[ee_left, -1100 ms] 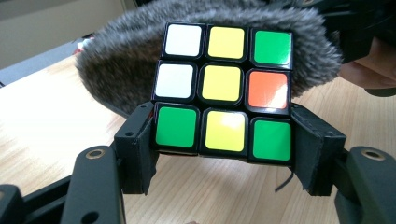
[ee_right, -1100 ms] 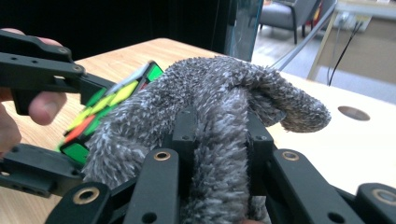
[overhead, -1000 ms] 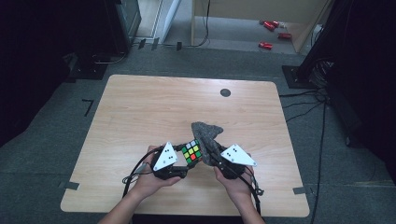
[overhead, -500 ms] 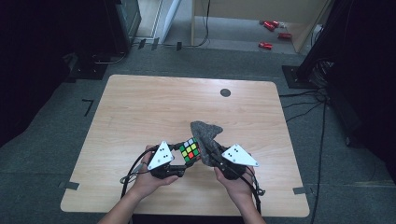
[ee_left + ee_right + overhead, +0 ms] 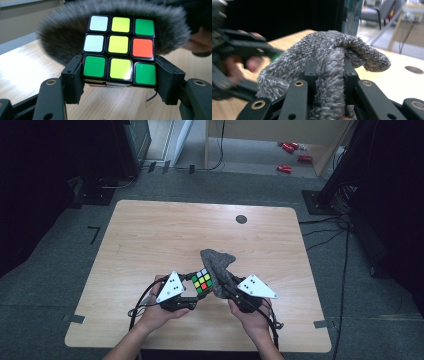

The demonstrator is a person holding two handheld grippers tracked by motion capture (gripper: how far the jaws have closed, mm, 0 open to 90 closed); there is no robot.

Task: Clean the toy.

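A colourful puzzle cube (image 5: 201,281) (image 5: 119,51) is held above the table's front middle, with my left gripper (image 5: 192,292) (image 5: 120,77) shut on its lower row. Its facing side shows green, yellow, white and one orange-red tile. A fuzzy grey cloth (image 5: 218,265) (image 5: 329,65) is pinched in my right gripper (image 5: 227,290) (image 5: 329,75), which is shut on a fold of it. The cloth lies against the cube's far right side and rises behind it in the left gripper view (image 5: 172,32). My left gripper shows blurred at the left of the right gripper view (image 5: 244,50).
The wooden table (image 5: 160,235) has a round cable hole (image 5: 241,219) at the back right. Tape marks (image 5: 76,319) sit near its front corners. Red items (image 5: 285,169) lie on the floor beyond the table, with dark equipment (image 5: 350,195) to the right.
The cloth has shifted slightly against the cube and is blurred with motion. Both hands stay in nearly the same place.
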